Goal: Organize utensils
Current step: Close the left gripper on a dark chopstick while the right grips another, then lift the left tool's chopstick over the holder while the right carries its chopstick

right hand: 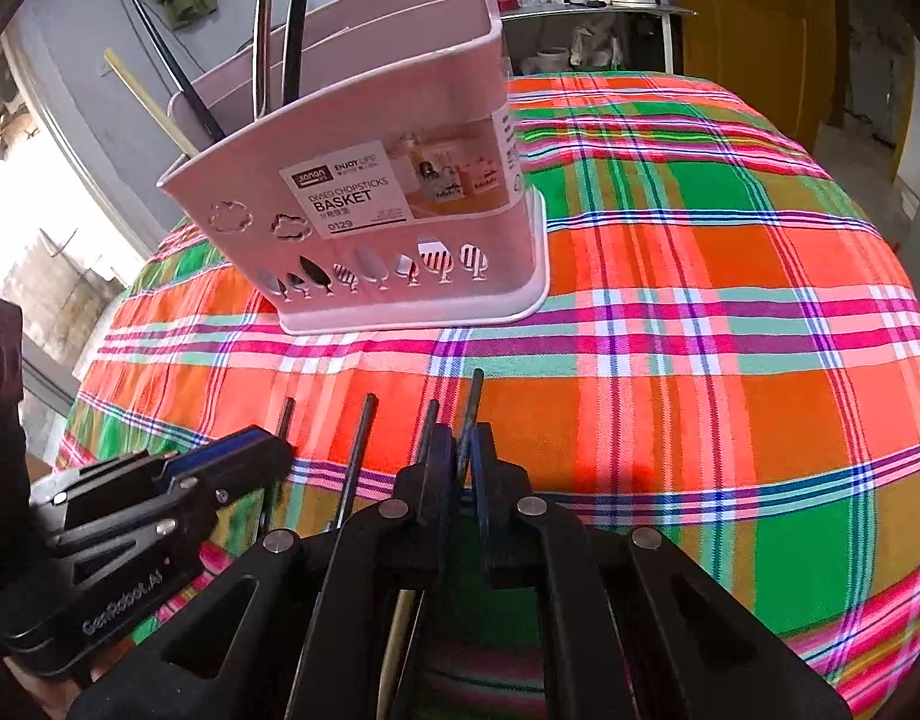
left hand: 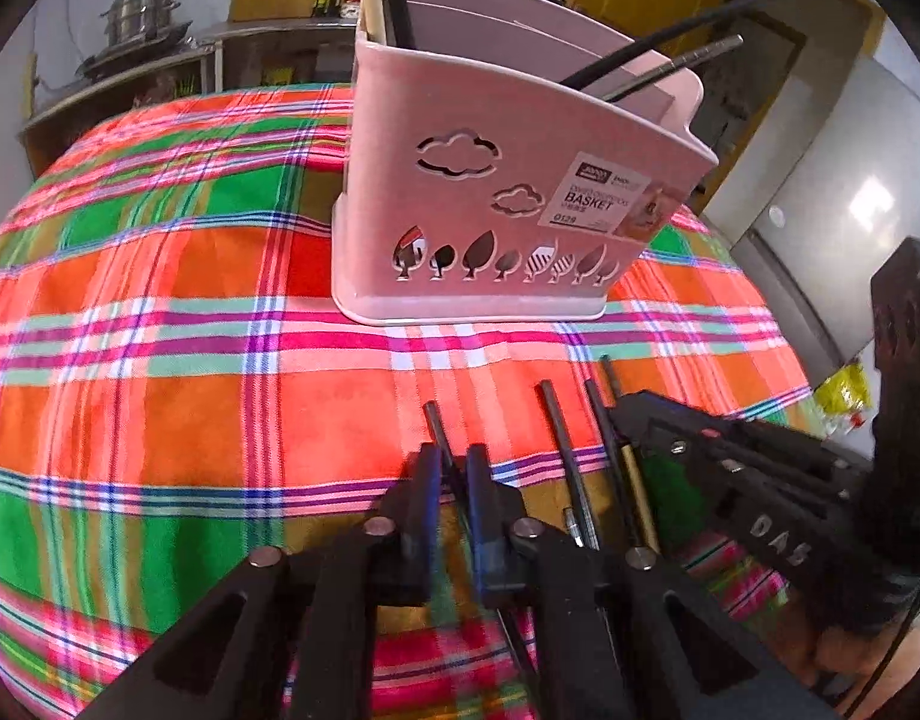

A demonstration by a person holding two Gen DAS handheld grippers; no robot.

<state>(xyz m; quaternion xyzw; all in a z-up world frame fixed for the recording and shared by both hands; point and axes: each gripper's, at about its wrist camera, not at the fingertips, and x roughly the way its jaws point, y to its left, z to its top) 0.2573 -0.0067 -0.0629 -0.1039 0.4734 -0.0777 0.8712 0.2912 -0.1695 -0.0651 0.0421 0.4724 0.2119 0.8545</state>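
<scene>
My left gripper is pinched on a dark chopstick lying on the plaid cloth, in front of the pink basket. My right gripper is pressed around another chopstick, also in front of the basket. 2 more loose sticks lie between my grippers. The basket already holds several upright utensils.

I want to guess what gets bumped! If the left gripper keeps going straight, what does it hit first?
Probably the pink basket. The left gripper, closed on a dark chopstick, points at its front wall across bare tablecloth.
</scene>
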